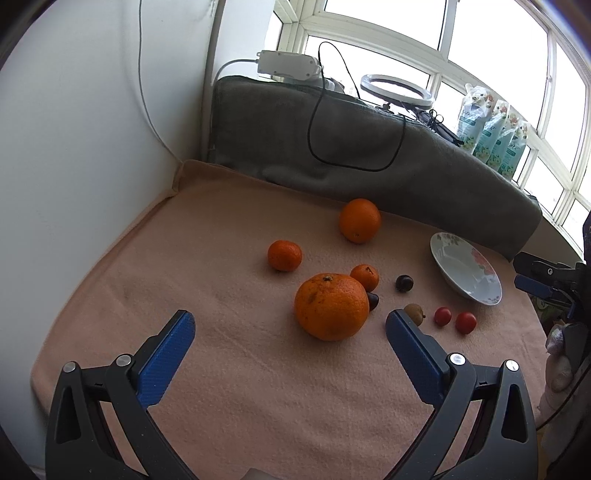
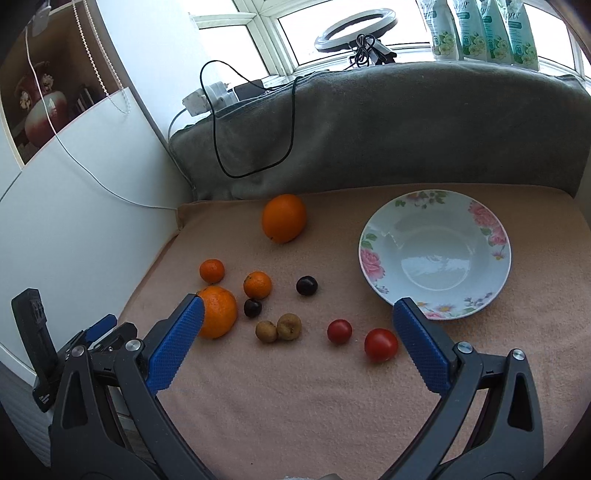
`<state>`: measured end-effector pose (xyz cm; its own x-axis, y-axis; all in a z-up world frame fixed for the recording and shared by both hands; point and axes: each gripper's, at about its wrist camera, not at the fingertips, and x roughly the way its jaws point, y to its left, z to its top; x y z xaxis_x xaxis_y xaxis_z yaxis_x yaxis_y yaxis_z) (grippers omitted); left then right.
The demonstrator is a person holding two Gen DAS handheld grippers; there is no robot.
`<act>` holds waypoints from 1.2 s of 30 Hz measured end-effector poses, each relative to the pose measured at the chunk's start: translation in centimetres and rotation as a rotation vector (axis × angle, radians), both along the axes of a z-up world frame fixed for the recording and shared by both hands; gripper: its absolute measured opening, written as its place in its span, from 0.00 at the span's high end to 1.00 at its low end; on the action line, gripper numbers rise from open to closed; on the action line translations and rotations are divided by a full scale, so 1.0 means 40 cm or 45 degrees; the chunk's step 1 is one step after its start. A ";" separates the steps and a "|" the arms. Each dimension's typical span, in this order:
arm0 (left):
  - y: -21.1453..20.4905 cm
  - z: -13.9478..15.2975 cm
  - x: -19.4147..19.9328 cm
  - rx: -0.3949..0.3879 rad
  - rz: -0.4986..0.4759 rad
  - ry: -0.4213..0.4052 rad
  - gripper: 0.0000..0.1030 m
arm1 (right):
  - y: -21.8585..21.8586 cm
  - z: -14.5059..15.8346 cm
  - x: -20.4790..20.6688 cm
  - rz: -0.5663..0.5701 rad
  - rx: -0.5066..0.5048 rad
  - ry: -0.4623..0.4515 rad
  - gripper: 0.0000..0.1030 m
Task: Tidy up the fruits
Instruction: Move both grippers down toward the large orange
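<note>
Fruits lie on a peach cloth (image 1: 221,229). A large orange (image 1: 331,306) (image 2: 218,312) sits just ahead of my open, empty left gripper (image 1: 290,321). Another large orange (image 1: 359,220) (image 2: 283,218) lies farther back. Two mandarins (image 1: 284,255) (image 1: 365,276), two dark plums (image 2: 306,285) (image 2: 252,307), two brown longans (image 2: 266,331) (image 2: 289,326) and two red tomatoes (image 2: 339,331) (image 2: 381,345) lie between. An empty floral bowl (image 2: 436,254) (image 1: 465,267) stands on the right. My right gripper (image 2: 297,314) is open and empty above the tomatoes and longans.
A grey blanket-covered ledge (image 2: 369,125) with a black cable (image 2: 255,122) runs behind the cloth. A white wall (image 1: 74,166) stands on the left. A ring light (image 1: 397,90) and bottles (image 2: 484,29) stand by the window.
</note>
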<state>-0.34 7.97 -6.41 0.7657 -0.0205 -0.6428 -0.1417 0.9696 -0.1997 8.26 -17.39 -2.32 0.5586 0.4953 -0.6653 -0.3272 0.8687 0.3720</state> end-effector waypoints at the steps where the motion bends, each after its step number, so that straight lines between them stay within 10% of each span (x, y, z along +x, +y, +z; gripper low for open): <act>1: 0.001 -0.004 0.001 -0.011 -0.004 0.004 0.01 | 0.009 -0.005 0.009 0.016 0.008 0.014 0.00; 20: 0.024 -0.089 0.055 -0.312 -0.125 0.105 0.28 | 0.235 -0.131 0.144 0.337 0.178 0.375 0.16; 36: 0.034 -0.126 0.115 -0.474 -0.191 0.145 0.30 | 0.371 -0.195 0.190 0.400 0.117 0.466 0.28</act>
